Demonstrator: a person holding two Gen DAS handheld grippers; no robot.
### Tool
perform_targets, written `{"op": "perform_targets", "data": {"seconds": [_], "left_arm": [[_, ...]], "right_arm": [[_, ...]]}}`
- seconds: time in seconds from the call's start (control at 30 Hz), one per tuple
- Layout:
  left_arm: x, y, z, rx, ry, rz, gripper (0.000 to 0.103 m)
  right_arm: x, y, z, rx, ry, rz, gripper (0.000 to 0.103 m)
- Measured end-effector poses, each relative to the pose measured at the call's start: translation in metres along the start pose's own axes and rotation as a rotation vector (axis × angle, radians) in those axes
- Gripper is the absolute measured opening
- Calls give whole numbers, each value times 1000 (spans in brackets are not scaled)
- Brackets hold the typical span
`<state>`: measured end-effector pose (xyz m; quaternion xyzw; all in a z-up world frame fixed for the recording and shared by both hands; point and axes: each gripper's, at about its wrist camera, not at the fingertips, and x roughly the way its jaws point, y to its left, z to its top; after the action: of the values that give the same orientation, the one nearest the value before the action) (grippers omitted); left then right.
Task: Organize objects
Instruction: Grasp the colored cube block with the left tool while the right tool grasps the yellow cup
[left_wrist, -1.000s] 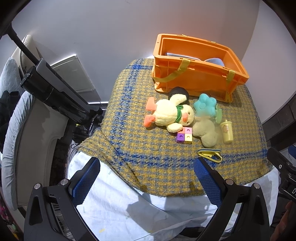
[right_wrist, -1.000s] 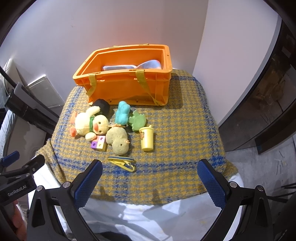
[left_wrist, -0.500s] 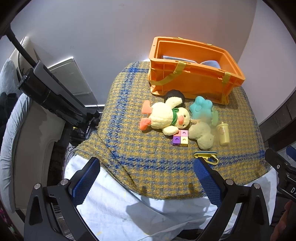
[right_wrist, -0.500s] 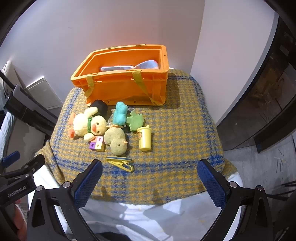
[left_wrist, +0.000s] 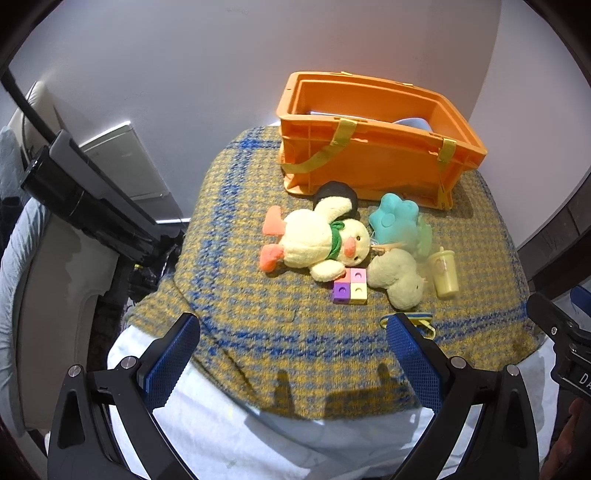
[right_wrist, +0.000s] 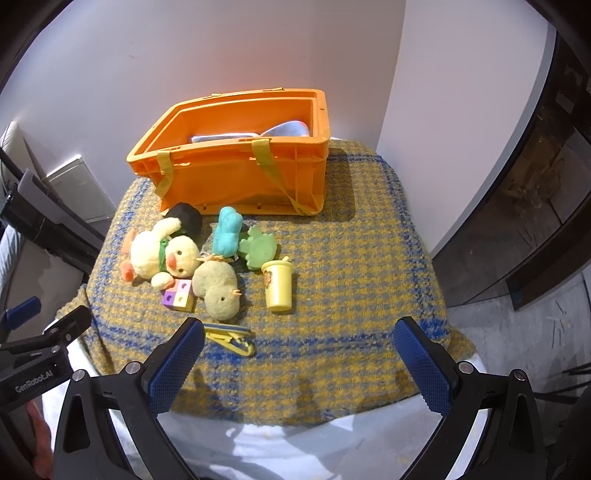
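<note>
An orange crate (left_wrist: 376, 162) (right_wrist: 236, 181) stands at the back of the table with pale items inside. In front of it lie a yellow plush duck (left_wrist: 317, 243) (right_wrist: 159, 254), a smaller plush chick (left_wrist: 397, 278) (right_wrist: 218, 288), a teal toy (left_wrist: 393, 219) (right_wrist: 228, 236), a green toy (right_wrist: 258, 248), a coloured cube block (left_wrist: 350, 291) (right_wrist: 179, 295), a yellow cup (left_wrist: 445, 272) (right_wrist: 279, 286), a yellow-blue clip (right_wrist: 231, 338) and a black object (left_wrist: 334, 194). My left gripper (left_wrist: 293, 354) and right gripper (right_wrist: 299, 363) are open and empty, above the table's near edge.
A yellow and blue woven cloth (left_wrist: 258, 314) (right_wrist: 354, 258) covers the table over a white sheet (left_wrist: 258, 443). A black stand (left_wrist: 81, 195) and a chair are at the left. A wall is behind; a dark doorway (right_wrist: 535, 206) is at the right.
Both grippers have moved forward and a little lower toward the toys, which look larger now. Nothing on the table has moved. Both grippers stay open.
</note>
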<state>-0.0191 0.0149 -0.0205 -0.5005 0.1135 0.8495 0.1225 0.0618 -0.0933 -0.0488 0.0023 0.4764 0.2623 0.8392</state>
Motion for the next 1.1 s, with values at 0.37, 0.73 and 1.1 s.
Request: {"op": "perform_targets", "data": {"seconds": [0.37, 0.73, 1.1], "left_arm": [[46, -21, 5, 65, -7, -16, 103], [98, -38, 6, 106, 25, -20, 91], [138, -37, 3, 119, 91, -37, 80]], "right_arm": [[36, -6, -2, 0, -4, -25, 102], [74, -10, -2, 19, 7, -48, 102], [111, -6, -1, 19, 44, -37, 102]]}}
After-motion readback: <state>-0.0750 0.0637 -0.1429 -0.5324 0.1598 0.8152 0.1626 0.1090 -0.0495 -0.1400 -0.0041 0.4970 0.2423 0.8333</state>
